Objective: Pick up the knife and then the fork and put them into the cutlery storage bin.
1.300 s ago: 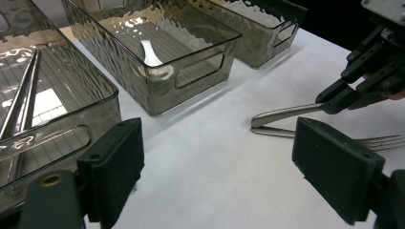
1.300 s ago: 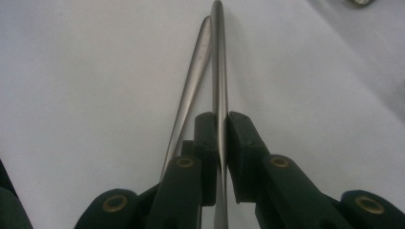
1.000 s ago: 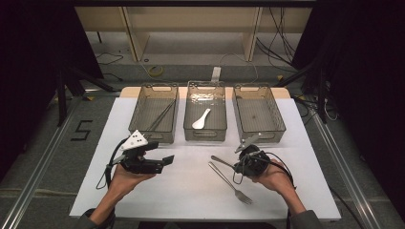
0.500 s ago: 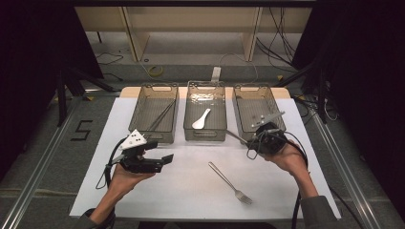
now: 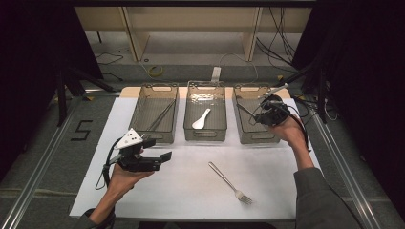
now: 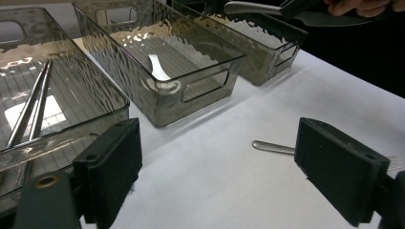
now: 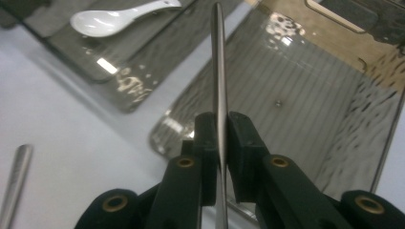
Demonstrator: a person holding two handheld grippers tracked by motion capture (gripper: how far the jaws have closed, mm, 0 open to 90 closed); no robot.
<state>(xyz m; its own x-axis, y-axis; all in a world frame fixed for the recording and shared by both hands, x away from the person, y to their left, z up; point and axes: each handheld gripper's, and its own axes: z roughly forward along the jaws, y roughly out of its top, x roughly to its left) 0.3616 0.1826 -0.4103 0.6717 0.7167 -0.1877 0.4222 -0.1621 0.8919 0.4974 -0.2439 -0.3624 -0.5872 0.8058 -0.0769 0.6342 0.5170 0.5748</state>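
Fingers (image 7: 239,138) clamped on knife (image 7: 218,71) — over right bin (image 7: 305,95)

White spoon (image 5: 200,119) (glossy), smoky ribbed bins (image 5: 205,135), silver fork (image 5: 230,183)

You face a table (image 5: 191,191) covered in white, its bare wooden edge showing at the far end. Beyond it stands a pale wooden shelf unit (image 5: 191,28) with two upright legs, and loose cables (image 5: 282,38) lie over the grey floor (image 5: 47,138) under and beside it. Dark curtains (image 5: 363,71) close you in on both sides. A black figure five (image 5: 81,130) is marked on the floor at the table's left, and metal rails (image 5: 33,181) run along each side.
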